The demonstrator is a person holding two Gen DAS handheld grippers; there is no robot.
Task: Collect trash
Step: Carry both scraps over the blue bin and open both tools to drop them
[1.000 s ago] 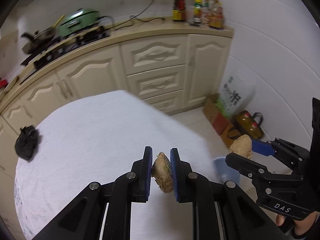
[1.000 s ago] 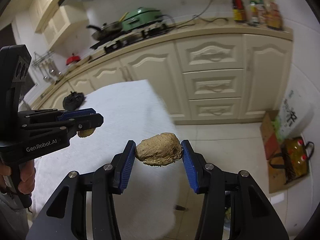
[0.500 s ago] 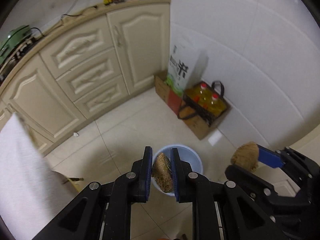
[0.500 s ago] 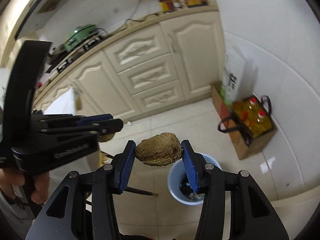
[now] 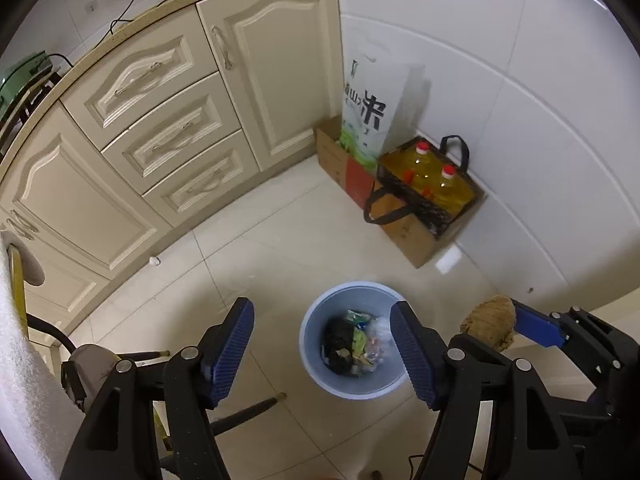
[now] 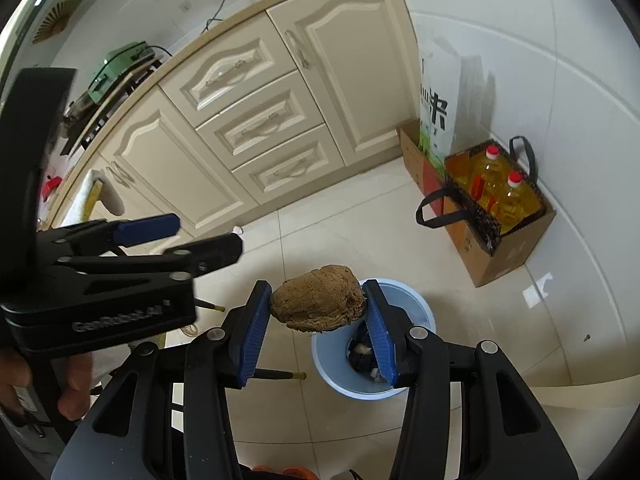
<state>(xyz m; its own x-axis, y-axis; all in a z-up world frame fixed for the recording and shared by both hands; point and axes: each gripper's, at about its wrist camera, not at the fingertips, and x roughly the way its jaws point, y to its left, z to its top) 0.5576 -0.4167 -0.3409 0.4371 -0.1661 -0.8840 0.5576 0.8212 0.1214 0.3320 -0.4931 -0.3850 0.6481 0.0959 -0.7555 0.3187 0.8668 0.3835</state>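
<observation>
A light blue trash bin [image 5: 316,320] stands on the tiled floor with mixed rubbish inside. My left gripper [image 5: 322,350] hangs above it, its jaws opening and nothing between them. In the right wrist view my right gripper [image 6: 318,314] is shut on a brown fibrous lump [image 6: 318,304], held just left of and above the bin [image 6: 416,308]. That lump [image 5: 488,320] also shows at the right of the left wrist view, right of the bin. The left gripper [image 6: 180,236] appears at the left of the right wrist view, in a hand.
Cream cabinets with drawers [image 5: 160,136] run along the back. Against the white tiled wall stand a rice sack [image 5: 368,108], a cardboard box and a bag with two oil bottles [image 5: 432,184]. A white-covered table edge [image 5: 16,360] and chair legs [image 5: 248,412] lie at the left.
Both grippers swung from over the table down to the bin. The left gripper opened and its brown lump is gone from between the fingers. The right gripper keeps its lump.
</observation>
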